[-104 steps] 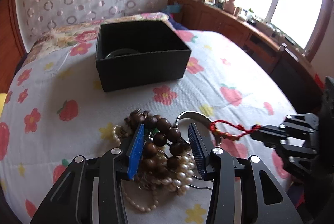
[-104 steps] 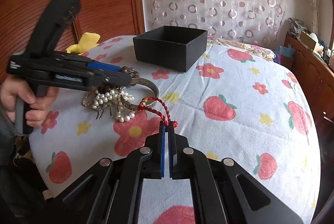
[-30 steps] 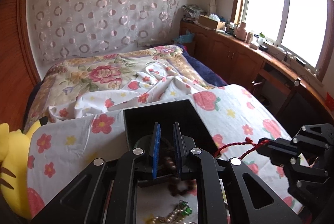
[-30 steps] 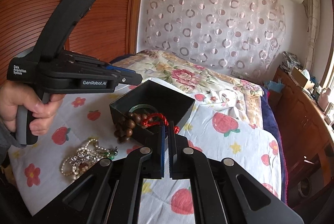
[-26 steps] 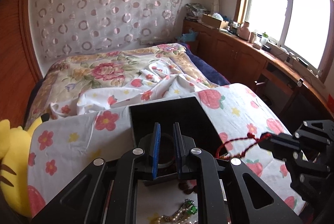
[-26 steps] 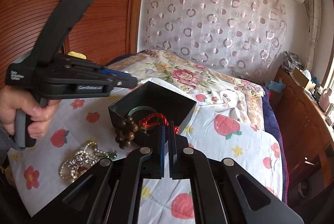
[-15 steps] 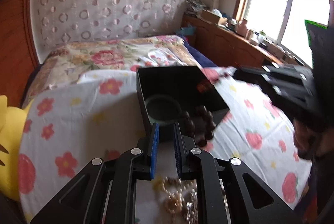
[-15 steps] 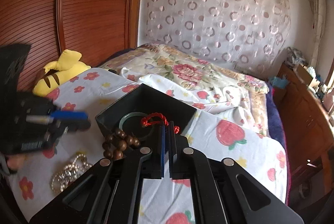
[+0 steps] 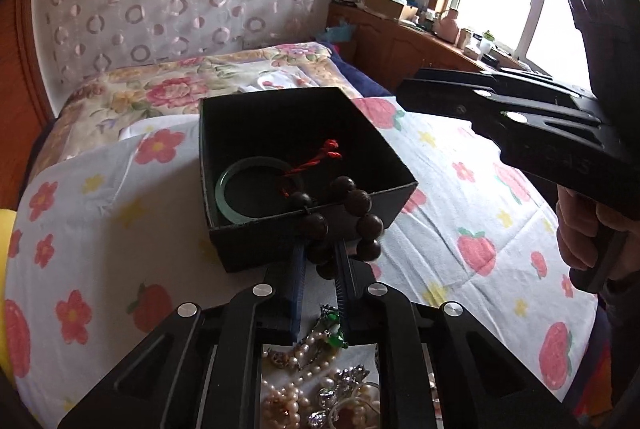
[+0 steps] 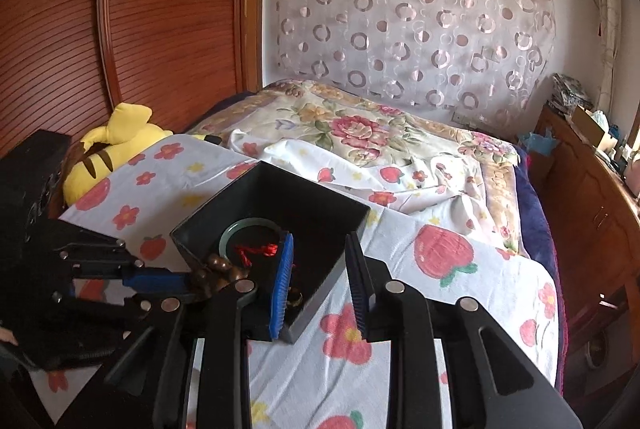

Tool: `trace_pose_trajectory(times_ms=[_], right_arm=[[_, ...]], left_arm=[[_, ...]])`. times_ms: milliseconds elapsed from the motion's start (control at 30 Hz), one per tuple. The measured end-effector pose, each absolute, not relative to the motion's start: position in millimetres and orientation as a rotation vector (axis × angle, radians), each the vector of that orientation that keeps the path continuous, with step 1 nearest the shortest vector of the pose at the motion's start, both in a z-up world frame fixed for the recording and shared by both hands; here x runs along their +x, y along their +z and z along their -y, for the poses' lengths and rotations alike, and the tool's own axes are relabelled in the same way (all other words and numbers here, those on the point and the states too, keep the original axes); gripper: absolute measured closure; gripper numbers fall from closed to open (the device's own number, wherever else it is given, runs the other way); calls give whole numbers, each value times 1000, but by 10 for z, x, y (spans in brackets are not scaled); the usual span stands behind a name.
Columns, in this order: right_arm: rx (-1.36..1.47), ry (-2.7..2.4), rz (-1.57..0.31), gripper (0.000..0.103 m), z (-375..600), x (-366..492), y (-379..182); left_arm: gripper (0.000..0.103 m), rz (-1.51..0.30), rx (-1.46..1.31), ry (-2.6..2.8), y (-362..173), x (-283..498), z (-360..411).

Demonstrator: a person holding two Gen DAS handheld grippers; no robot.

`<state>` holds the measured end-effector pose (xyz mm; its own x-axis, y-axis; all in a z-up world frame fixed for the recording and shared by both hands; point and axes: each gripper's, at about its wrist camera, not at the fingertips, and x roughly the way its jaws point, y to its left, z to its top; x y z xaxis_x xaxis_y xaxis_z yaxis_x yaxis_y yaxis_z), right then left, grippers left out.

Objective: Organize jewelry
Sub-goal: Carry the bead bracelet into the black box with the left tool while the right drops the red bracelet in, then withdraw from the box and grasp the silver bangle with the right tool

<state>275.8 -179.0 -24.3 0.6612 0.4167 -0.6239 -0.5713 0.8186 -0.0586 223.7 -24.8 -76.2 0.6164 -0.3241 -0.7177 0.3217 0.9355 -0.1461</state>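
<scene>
Left gripper (image 9: 319,263) fingers clamped on wooden bead bracelet (image 9: 343,213) draped over black box (image 9: 256,133) rim, right gripper (image 10: 320,285) fingers just opened, apart and empty, red cord bracelet (image 9: 318,161) inside box beside jade bangle (image 9: 240,189).

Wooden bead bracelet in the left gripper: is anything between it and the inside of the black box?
Only the box's near wall. The wooden bead bracelet, pinched in the left gripper, hangs across that rim, some beads outside. Inside the black box, the green bangle and red cord leave room. The right gripper is open, off to the side.
</scene>
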Motion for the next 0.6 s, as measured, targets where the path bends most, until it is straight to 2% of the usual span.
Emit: trace_pose_trajectory(times_ms=[400, 467, 500, 600], right_arm=[[-259, 572, -635, 73, 1891, 2635, -288], [-252, 577, -638, 73, 1909, 2610, -295], [-248, 580, -639, 73, 1902, 2583, -312], [-237, 604, -637, 73, 1931, 2451, -340]], left_arm=[[90, -736, 19, -301, -182, 2561, 222], [73, -736, 24, -258, -163, 2619, 176], [60, -731, 20, -253, -157, 2615, 128], [57, -715, 9, -246, -159, 2529, 23]])
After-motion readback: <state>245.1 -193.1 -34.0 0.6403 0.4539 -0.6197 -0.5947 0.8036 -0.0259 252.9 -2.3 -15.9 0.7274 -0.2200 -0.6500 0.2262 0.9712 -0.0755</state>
